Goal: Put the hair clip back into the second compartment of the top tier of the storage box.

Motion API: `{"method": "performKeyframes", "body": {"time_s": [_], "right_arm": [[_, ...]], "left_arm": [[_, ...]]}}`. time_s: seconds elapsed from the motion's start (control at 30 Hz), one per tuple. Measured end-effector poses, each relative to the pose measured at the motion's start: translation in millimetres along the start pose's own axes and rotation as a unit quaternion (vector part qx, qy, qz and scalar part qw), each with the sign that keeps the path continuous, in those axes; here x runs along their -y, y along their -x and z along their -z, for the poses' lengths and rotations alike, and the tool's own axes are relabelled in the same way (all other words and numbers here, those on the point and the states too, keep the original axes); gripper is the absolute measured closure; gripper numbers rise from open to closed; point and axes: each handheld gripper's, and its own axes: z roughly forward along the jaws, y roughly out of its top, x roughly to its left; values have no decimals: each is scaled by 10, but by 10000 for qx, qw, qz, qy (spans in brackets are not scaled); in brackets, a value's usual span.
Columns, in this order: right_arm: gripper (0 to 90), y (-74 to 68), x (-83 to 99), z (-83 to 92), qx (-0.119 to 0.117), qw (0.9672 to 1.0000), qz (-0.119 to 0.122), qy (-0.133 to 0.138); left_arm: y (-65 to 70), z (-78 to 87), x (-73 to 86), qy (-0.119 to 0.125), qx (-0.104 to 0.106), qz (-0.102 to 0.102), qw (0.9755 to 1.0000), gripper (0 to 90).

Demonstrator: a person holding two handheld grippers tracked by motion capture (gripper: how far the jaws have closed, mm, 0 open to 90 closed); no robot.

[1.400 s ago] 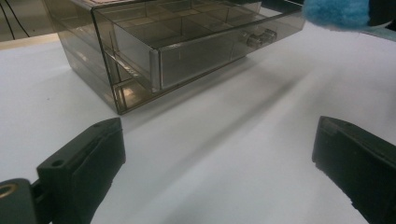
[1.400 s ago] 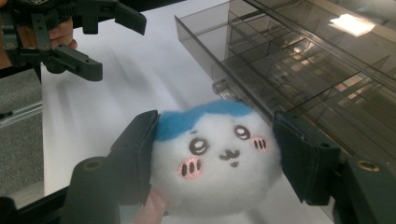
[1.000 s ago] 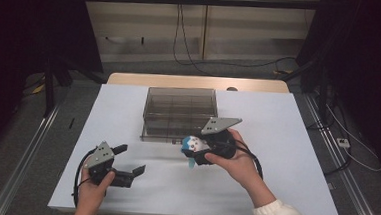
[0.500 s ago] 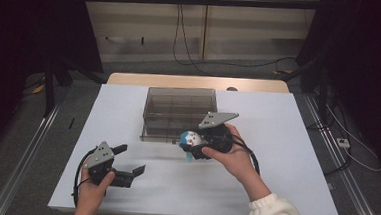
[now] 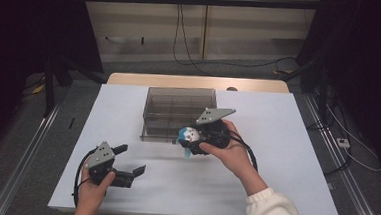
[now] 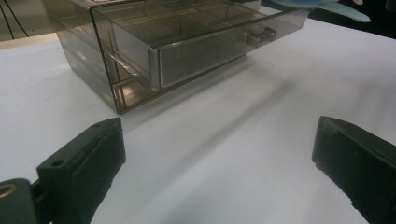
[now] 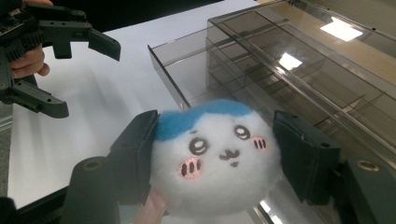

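The right hand-held gripper (image 7: 212, 158) clamps a round plush toy (image 7: 215, 156) across its soft sides, over the open drawer of the clear organizer (image 5: 178, 112) toward the table's (image 5: 286, 143) far edge. It looks light and squashy, so a mid-body grip should hold; the left hand-held gripper (image 5: 127, 165) rests released near the front-left corner.

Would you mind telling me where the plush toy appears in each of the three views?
High view: plush toy at centre, held in the right hand-held gripper, at the drawer box's front.
Left gripper view: a blue bit at the top right edge.
Right gripper view: bottom centre, between the jaws.
Shared landmark: the clear drawer box.
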Motion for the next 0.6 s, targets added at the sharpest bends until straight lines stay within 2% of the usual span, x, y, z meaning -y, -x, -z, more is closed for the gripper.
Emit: {"method": "performKeyframes", "body": {"time_s": [0.43, 0.6], "right_arm": [[333, 63, -33, -143, -5, 10000, 30, -13], [333, 93, -50, -190, 15, 10000, 37, -33]], "left_arm": [[-5, -5, 0, -53, -7, -64, 10000, 28], [1, -11, 2, -54, 0, -12, 10000, 27]]}}
